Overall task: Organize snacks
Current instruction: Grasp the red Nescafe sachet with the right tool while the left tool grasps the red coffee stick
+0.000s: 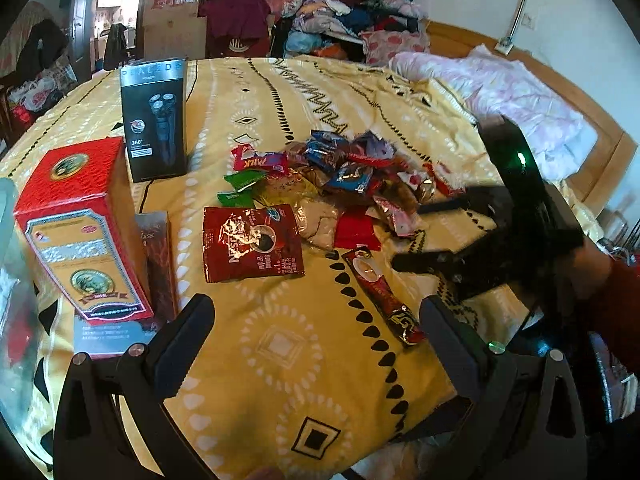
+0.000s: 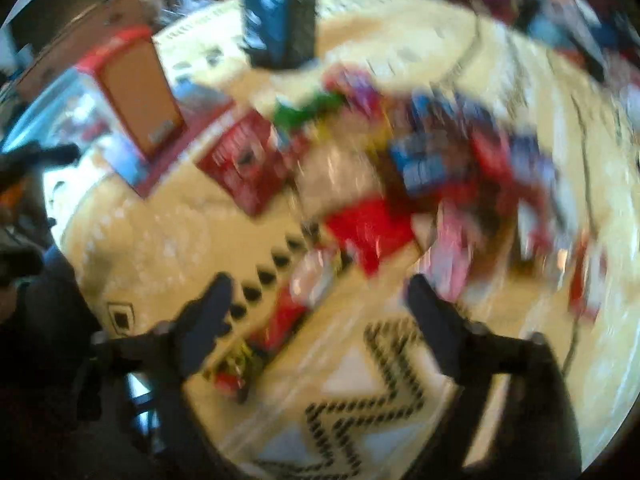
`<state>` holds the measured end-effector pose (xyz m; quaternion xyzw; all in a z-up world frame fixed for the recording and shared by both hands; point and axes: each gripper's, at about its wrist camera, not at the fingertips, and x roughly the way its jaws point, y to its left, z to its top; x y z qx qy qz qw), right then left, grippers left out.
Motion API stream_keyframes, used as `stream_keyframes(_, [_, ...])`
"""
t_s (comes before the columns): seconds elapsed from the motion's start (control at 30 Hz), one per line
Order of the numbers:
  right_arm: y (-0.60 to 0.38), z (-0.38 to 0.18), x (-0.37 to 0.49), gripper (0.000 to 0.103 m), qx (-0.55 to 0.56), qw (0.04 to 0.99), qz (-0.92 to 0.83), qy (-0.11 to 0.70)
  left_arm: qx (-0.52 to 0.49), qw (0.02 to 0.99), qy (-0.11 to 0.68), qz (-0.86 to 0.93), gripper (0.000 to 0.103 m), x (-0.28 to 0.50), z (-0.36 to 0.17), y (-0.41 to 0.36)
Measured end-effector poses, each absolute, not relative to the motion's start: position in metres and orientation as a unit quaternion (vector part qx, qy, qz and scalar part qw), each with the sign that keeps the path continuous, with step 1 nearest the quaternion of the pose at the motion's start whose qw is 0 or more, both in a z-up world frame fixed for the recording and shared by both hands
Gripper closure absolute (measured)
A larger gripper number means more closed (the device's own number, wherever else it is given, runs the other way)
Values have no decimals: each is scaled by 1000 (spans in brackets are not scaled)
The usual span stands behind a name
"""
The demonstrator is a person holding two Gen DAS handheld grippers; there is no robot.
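Left gripper (image 1: pixel 316 316) low over the yellow patterned bedspread (image 1: pixel 280 360), jaws spread wide, nothing between them; right gripper (image 2: pixel 320 300) also spread and empty, tilted, its view badly blurred. Snack pile (image 1: pixel 352 176) lies ahead of the left jaws, a coffee stick sachet (image 1: pixel 382 296) just beside the right-hand finger, a red Nescafé packet (image 1: pixel 252 242) ahead-left. Red box (image 1: pixel 80 228) and black shaver box (image 1: pixel 156 120) stand upright far left; heaped clothes (image 1: pixel 340 16) beyond.
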<state>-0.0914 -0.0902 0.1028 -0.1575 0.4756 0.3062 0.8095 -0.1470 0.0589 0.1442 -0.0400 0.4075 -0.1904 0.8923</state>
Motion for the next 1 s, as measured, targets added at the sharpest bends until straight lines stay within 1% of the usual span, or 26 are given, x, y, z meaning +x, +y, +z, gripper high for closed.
stream_keyframes(0.07, [-52,104,-78,6,-215,785,358,458,-53,888,410,-202,0,-148,144,64])
stream_keyframes(0.17, [4,86,-67,6,-327,742,390,437,-59,888,407,-208,0,-152,145,69])
stream_keyframes(0.23, [30,72,-57,6,-375,708,406,440,-68,887,405,-210,0,-155,147,74])
stream_keyframes(0.3, [43,60,-43,6,-396,693,402,449,-70,888,405,-207,0,-155,147,77])
stream_keyframes(0.37, [48,42,-28,6,-401,673,401,476,-74,887,406,-209,0,-156,146,81])
stream_keyframes(0.47, [51,24,-19,5,-394,664,398,495,-78,885,408,-210,0,-155,144,83])
stream_keyframes(0.53, [51,21,-16,6,-371,676,399,496,-79,884,410,-209,0,-152,142,82])
stream_keyframes(0.57, [51,21,-14,15,-358,683,399,497,-79,884,411,-209,0,-152,141,81])
stream_keyframes(0.6, [47,23,-13,31,-339,692,396,499,-80,884,411,-209,0,-152,140,80])
stream_keyframes(0.63, [43,26,-12,38,-314,699,398,505,-80,883,413,-209,0,-152,139,79])
stream_keyframes(0.67, [37,30,-11,51,-287,706,400,509,-79,883,414,-209,0,-152,139,78])
stream_keyframes(0.73, [23,35,-11,62,-252,724,391,509,-77,881,417,-210,0,-152,137,73])
stream_keyframes(0.8, [6,41,-14,71,-217,739,387,507,-75,878,422,-212,0,-150,135,68])
stream_keyframes(0.83, [-3,45,-15,72,-203,747,384,504,-74,877,424,-213,0,-148,134,64])
stream_keyframes(1.0, [-84,97,-33,73,-72,813,341,466,-63,867,440,-225,0,-131,121,34])
